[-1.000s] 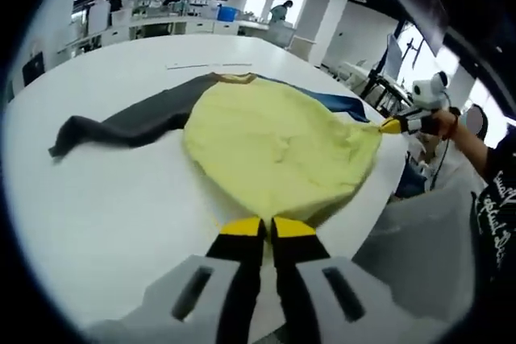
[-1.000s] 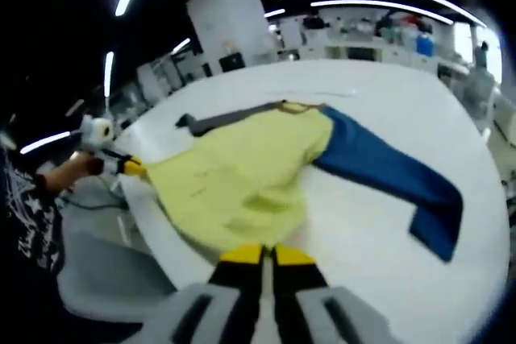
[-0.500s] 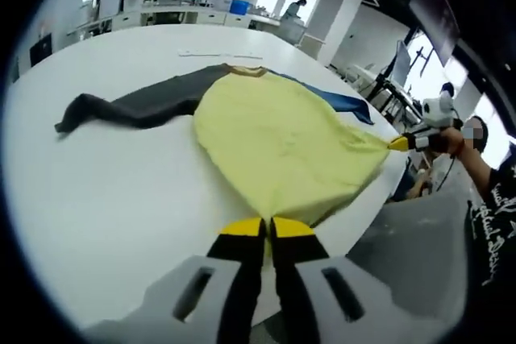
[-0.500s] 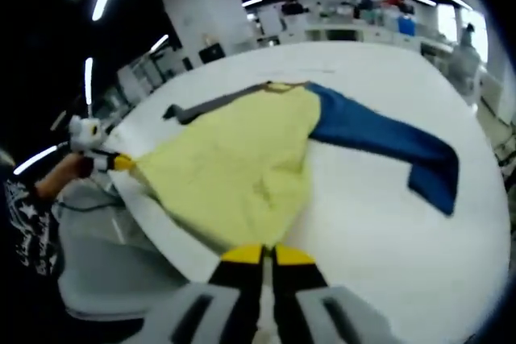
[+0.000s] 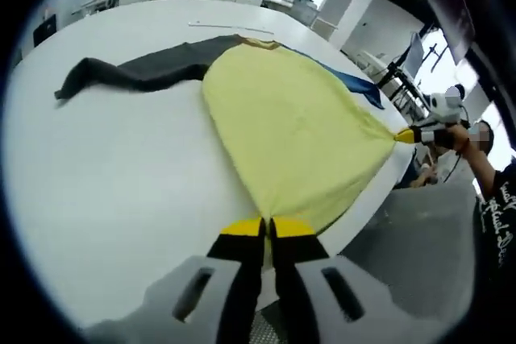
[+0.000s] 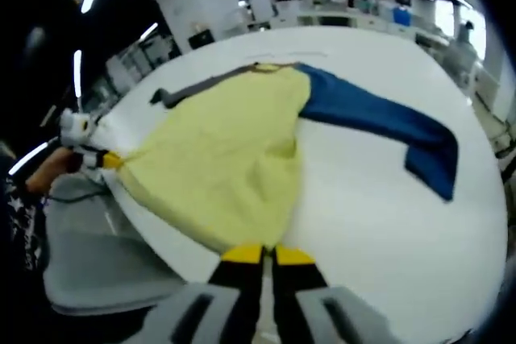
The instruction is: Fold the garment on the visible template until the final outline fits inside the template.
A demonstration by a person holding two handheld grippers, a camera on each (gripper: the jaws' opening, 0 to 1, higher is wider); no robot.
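A garment with a yellow body point(image 5: 294, 130), a dark grey sleeve point(image 5: 141, 74) and a blue sleeve point(image 6: 379, 122) lies spread on a white table point(image 5: 113, 191). My left gripper point(image 5: 266, 227) is shut on the yellow hem at one corner, near the table's edge. My right gripper point(image 6: 268, 254) is shut on the hem's other corner. Between the two the hem is pulled taut. The right gripper point(image 5: 407, 135) enters the left gripper view from the right; the left gripper point(image 6: 109, 160) appears at the left of the right gripper view. A thin line point(image 5: 219, 26) lies on the table beyond the collar.
The table's edge point(image 6: 153, 247) runs just under the hem, with grey floor point(image 6: 89, 271) below. A person's hand point(image 6: 52, 163) and dark printed sleeve point(image 5: 496, 215) hold the grippers. Desks and shelves stand in the far background.
Both grippers have drawn the hem toward the table's edge and apart, flattening and stretching the yellow body. The wrinkles seen earlier have smoothed out.
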